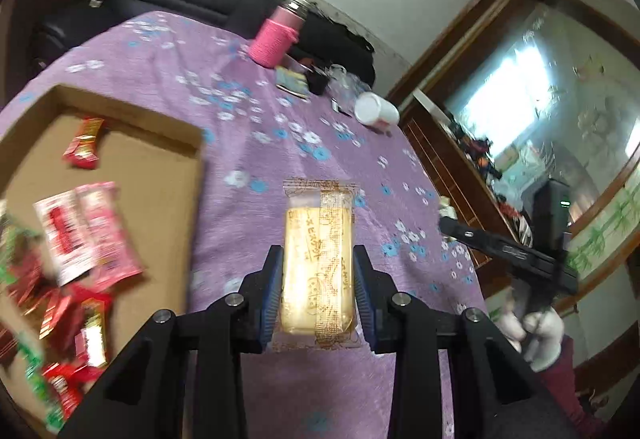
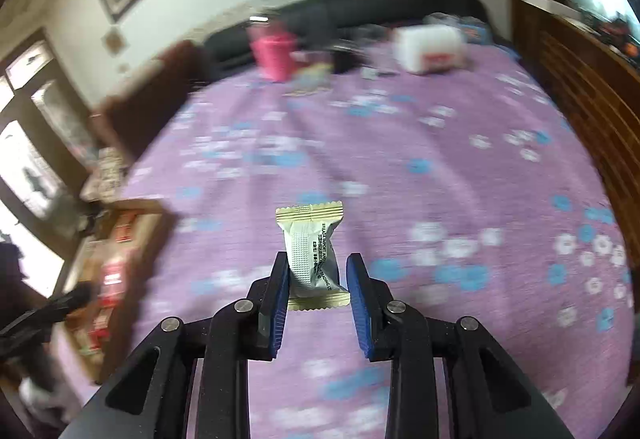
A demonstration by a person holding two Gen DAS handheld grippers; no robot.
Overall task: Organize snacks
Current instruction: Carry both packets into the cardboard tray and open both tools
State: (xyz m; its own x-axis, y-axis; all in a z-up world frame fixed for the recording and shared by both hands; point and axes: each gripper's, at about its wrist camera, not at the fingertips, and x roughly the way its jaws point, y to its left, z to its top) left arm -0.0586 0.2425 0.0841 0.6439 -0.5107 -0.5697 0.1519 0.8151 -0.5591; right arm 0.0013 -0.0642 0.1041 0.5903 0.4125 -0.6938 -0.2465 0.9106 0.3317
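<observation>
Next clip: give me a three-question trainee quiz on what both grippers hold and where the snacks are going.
1. True or false: the left gripper clamps a clear-wrapped golden rectangular cake.
2. Multiple choice: the right gripper carries a) red candy b) small pale cream foil-wrapped snack c) nothing.
3. Fill in: red and pink packets lie in the shallow brown ____ box.

Key: 1 true; 2 b; 3 cardboard.

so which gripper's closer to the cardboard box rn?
Left. The left gripper, holding a clear-wrapped cake, sits just beside the cardboard box. The right gripper, with a cream-wrapped candy between its fingers, is farther off, the box at its far left.
</observation>
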